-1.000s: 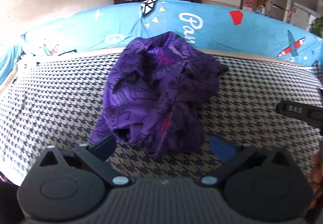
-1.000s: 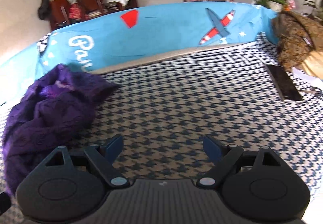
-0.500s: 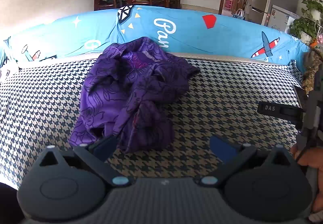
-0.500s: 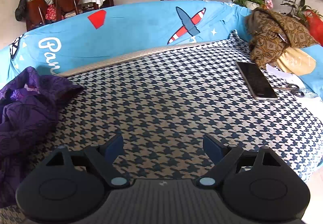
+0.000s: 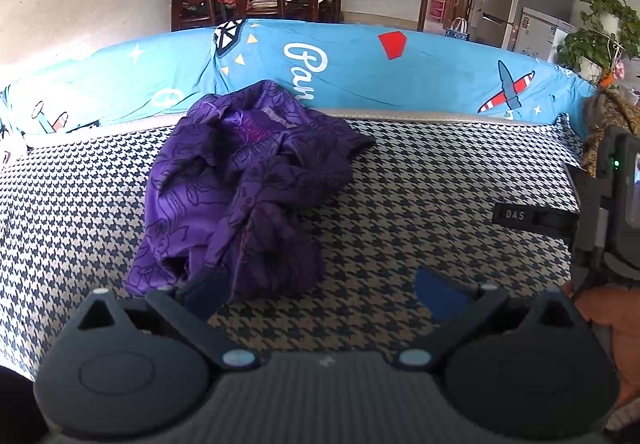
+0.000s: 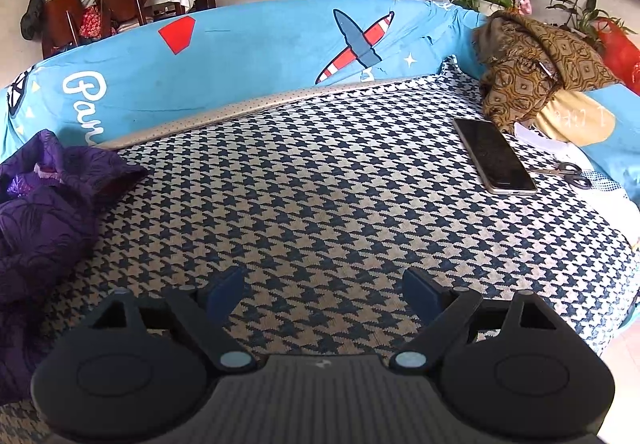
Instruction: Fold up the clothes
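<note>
From my left, the purple garment lies crumpled in a heap toward the left part of the houndstooth sofa seat, its far end up against the blue cover along the back edge; nothing is folded yet, so I judge the first job is to spread it flat. My left gripper hangs over the seat's near edge with its jaws spread wide and empty, the left pad just at the garment's near hem, I'd guess lined up for a pinch there. My right gripper hovers over bare seat to the garment's right, jaws wide apart, holding nothing. On its side I read "DAS". The blue cover shows "Pan" in white script. Toward the right edge lie a phone and scissors.
</note>
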Tool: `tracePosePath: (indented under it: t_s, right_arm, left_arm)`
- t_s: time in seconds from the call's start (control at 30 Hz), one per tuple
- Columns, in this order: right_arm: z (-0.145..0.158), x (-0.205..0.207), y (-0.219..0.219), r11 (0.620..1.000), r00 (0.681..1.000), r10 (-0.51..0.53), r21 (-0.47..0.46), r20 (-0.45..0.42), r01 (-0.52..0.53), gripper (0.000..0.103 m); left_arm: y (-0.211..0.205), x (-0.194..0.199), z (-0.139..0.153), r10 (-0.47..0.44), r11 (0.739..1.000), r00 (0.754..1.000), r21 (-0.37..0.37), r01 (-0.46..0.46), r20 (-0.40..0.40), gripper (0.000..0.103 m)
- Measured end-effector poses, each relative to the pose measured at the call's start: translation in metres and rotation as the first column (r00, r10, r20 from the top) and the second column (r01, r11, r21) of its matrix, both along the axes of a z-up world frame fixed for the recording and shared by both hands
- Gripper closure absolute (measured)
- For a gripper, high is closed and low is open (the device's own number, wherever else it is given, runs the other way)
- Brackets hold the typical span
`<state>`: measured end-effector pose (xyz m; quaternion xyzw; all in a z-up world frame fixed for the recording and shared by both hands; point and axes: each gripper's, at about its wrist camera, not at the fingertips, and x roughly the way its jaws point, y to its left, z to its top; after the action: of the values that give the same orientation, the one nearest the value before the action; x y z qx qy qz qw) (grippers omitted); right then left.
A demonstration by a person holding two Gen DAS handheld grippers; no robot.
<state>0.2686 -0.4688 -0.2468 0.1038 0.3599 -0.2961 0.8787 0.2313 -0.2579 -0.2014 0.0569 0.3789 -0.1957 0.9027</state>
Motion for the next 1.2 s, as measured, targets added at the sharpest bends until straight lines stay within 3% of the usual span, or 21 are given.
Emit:
tracePosePath:
  t_s: [0.7, 0.97, 1.2]
  right_arm:
    - [-0.003, 0.001, 0.001, 1.0, 1.0, 0.009, -0.003, -0.011, -0.009, 0.016]
    - [-0.004, 0.01, 0.019, 0.997, 0.997, 0.071, -0.025, -0.006, -0.071, 0.016]
    - [-0.005, 0.014, 0.026, 0.992, 0.991, 0.126, 0.021, 0.055, -0.127, 0.016]
  left_arm:
    - [-0.003, -0.003, -0.001, -0.008, 1.0, 1.0, 0.015, 0.008, 0.007, 0.0]
    - [0.001, 0.005, -0.006, 0.015, 1.0, 1.0, 0.019, -0.015, -0.008, 0.0]
    - [0.012, 0.019, -0.012, 0.052, 0.998, 0.999, 0.024, -0.051, -0.005, 0.0]
